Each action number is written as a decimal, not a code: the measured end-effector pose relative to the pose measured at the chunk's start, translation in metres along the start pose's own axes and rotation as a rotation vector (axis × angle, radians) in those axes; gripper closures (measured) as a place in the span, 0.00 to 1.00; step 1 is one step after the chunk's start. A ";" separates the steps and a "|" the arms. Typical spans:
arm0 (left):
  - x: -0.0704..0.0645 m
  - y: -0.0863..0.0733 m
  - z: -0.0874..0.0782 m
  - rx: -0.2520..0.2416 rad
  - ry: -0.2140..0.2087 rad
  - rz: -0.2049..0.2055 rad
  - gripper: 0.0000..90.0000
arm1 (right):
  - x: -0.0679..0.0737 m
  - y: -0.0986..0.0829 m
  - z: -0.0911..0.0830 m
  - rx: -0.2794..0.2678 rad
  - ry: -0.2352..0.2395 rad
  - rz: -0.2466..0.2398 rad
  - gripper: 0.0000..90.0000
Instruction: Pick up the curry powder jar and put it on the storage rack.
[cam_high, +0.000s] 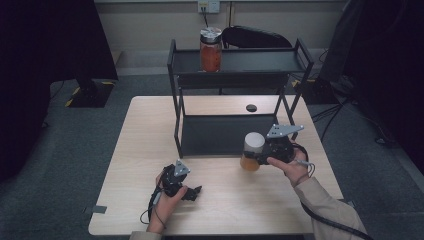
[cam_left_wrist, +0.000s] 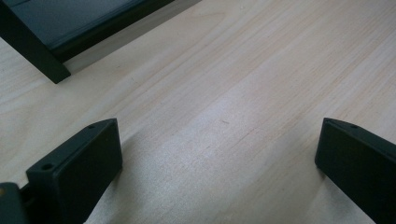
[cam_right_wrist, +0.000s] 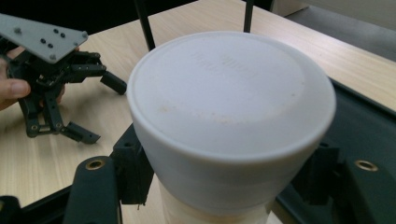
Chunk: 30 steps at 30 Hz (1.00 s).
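1. The left gripper lay low over the worktop near its front edge, jaws spread wide with nothing between them, the left hand wrapped around its body.
2. Farther in, the right gripper had its jaws clamped on either side of a jar, just under its white lid.
3. The jar stood upright, lid up, just in front of the black shelf rack.
4. The right hand reached in from the right, forearm angled leftward.
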<state>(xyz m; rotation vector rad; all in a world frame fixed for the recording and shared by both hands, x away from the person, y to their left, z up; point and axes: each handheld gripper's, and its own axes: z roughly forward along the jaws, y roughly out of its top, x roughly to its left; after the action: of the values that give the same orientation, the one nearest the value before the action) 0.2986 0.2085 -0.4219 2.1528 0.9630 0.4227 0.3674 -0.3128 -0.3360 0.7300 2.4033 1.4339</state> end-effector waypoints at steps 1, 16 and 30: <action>0.000 0.000 0.000 0.000 0.000 0.000 0.00 | -0.001 0.002 0.000 0.000 0.000 0.004 0.39; 0.000 0.000 0.000 0.000 0.000 -0.001 0.00 | -0.006 0.039 -0.008 -0.021 -0.009 0.010 0.39; 0.000 0.000 0.000 0.000 0.000 -0.001 0.00 | -0.008 0.068 -0.011 -0.052 0.002 0.017 0.39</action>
<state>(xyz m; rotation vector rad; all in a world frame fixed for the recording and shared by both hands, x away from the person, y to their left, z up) 0.2985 0.2085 -0.4220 2.1521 0.9636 0.4226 0.3892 -0.2988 -0.2714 0.7385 2.3572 1.4983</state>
